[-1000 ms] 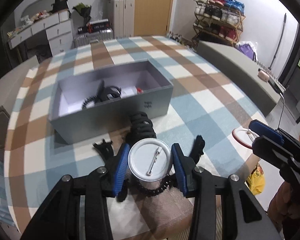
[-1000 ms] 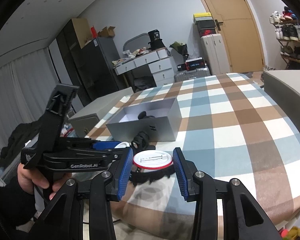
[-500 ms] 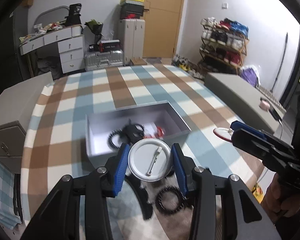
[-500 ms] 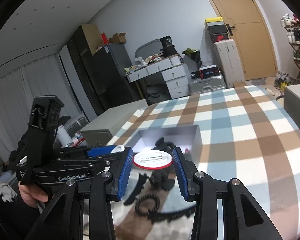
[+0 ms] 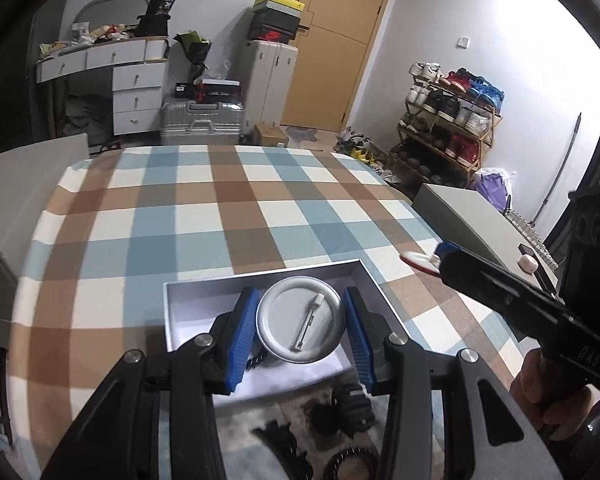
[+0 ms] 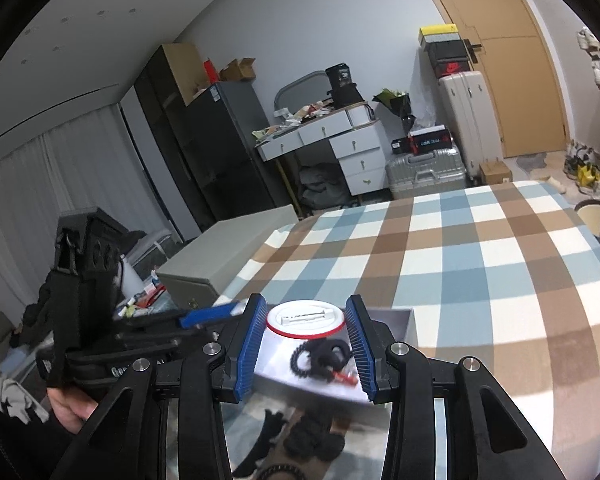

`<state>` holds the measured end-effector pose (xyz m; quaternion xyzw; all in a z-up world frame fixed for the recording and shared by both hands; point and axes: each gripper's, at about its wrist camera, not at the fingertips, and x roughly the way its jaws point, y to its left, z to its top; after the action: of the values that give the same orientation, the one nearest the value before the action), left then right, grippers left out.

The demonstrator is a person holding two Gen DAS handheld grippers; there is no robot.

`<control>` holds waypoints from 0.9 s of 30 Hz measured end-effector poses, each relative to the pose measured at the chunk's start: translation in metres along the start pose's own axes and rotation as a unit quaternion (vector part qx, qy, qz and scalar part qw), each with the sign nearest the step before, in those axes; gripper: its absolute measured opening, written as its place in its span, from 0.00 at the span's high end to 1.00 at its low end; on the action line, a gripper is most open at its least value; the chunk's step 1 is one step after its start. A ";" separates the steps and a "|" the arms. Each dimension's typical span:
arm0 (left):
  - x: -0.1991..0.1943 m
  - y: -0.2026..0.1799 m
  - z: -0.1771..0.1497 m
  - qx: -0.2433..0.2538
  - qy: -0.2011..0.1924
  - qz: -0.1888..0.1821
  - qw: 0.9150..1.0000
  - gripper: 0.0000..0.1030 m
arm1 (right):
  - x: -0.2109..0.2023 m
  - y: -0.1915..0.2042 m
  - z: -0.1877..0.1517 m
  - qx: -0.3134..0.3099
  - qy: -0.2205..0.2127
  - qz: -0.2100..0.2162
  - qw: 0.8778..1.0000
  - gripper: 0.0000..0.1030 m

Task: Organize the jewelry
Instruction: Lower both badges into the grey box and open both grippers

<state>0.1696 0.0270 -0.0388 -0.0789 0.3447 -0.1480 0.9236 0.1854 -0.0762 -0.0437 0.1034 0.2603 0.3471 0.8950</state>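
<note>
My left gripper [image 5: 300,330] is shut on a round silver pin badge [image 5: 302,330], pin side up, held above the open grey box [image 5: 188,292]. My right gripper [image 6: 306,322] is shut on a red-rimmed white pin badge [image 6: 306,319], also held over the box [image 6: 404,322]. Black hair ties [image 6: 320,356] and a small red piece [image 6: 344,377] lie inside the box. More black hair ties and clips [image 5: 340,412] lie on the checked cloth in front of the box. The right gripper with its badge [image 5: 418,258] shows at the right of the left wrist view.
The checked blue, brown and white cloth [image 5: 220,208] covers a round table. Grey cushioned seats [image 5: 460,220] stand at its sides. A white dresser [image 5: 132,84], suitcases [image 5: 200,122] and a shoe rack [image 5: 448,132] stand behind.
Both grippers have risen and moved forward with their badges, from above the loose hair ties in front of the box to above the box itself.
</note>
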 end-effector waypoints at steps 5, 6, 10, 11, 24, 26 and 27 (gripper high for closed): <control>0.016 0.003 0.000 -0.007 0.020 -0.017 1.000 0.64 | 0.019 -0.013 0.003 0.007 0.016 -0.003 1.000 0.61; 0.019 0.002 -0.001 -0.004 0.025 -0.016 1.000 0.64 | 0.023 -0.015 0.003 0.009 0.020 -0.003 1.000 0.61; 0.030 0.001 -0.003 0.006 0.042 -0.020 0.999 0.64 | 0.039 -0.024 0.000 0.013 0.044 -0.001 0.999 0.61; 0.031 0.000 -0.003 0.007 0.045 -0.020 0.999 0.64 | 0.042 -0.026 -0.001 0.013 0.048 -0.002 0.999 0.61; 0.045 0.005 -0.006 0.001 0.069 -0.019 0.997 0.64 | 0.059 -0.042 -0.010 0.032 0.071 -0.008 0.997 0.61; 0.045 0.003 -0.005 0.003 0.070 -0.018 0.997 0.64 | 0.061 -0.041 -0.010 0.030 0.072 -0.010 0.997 0.60; 0.046 0.003 -0.005 0.006 0.071 -0.017 0.997 0.64 | 0.062 -0.041 -0.011 0.031 0.071 -0.012 0.997 0.59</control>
<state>0.2003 0.0143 -0.0713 -0.0688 0.4069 -0.1709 0.8947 0.2419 -0.0648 -0.0926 0.1030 0.3351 0.3350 0.8746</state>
